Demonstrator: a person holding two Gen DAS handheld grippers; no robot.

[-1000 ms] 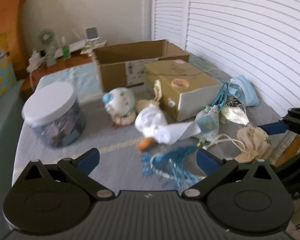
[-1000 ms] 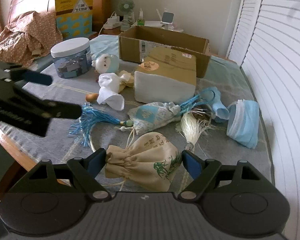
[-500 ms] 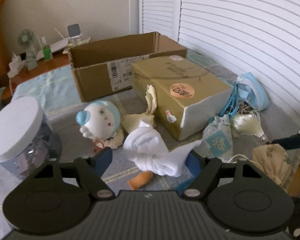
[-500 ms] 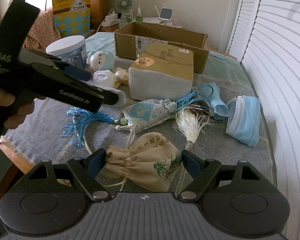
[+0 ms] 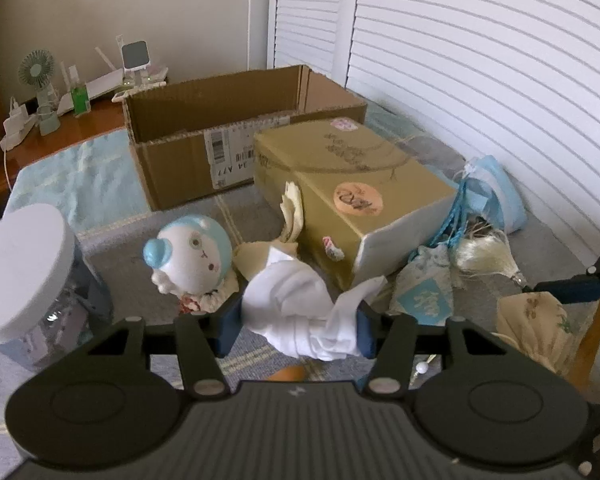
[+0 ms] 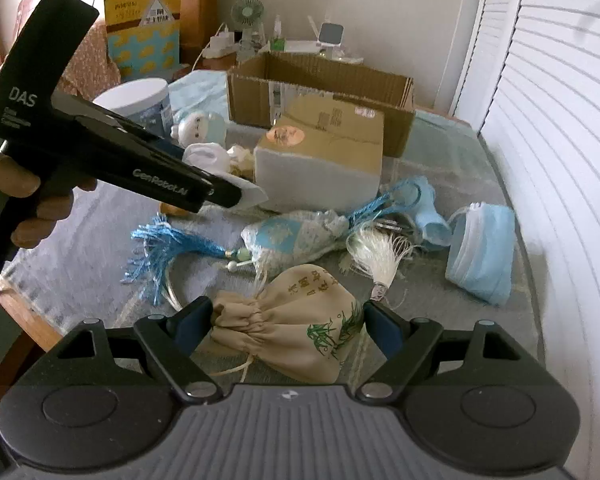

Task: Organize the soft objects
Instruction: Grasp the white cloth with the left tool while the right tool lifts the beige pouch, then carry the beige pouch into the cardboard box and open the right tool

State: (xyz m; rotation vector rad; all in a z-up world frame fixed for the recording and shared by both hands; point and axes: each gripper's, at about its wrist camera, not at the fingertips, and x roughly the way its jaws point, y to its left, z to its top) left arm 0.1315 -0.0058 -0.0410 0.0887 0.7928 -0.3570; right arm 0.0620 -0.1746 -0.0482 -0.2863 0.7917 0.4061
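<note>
My left gripper has its blue pads on both sides of a knotted white cloth and looks shut on it, just in front of a gold box. A white and blue doll head lies to the cloth's left. My right gripper stands open around a beige drawstring pouch, which lies on the grey cover. The left gripper's body crosses the right wrist view. An open cardboard box stands at the back.
A white-lidded jar stands at the left. A blue patterned sachet with a blue tassel, a white tassel and blue face masks lie to the right. White louvred doors bound the right side.
My left gripper has moved forward over the white cloth and its pads have closed in on it. My right gripper has stayed open around the beige pouch.
</note>
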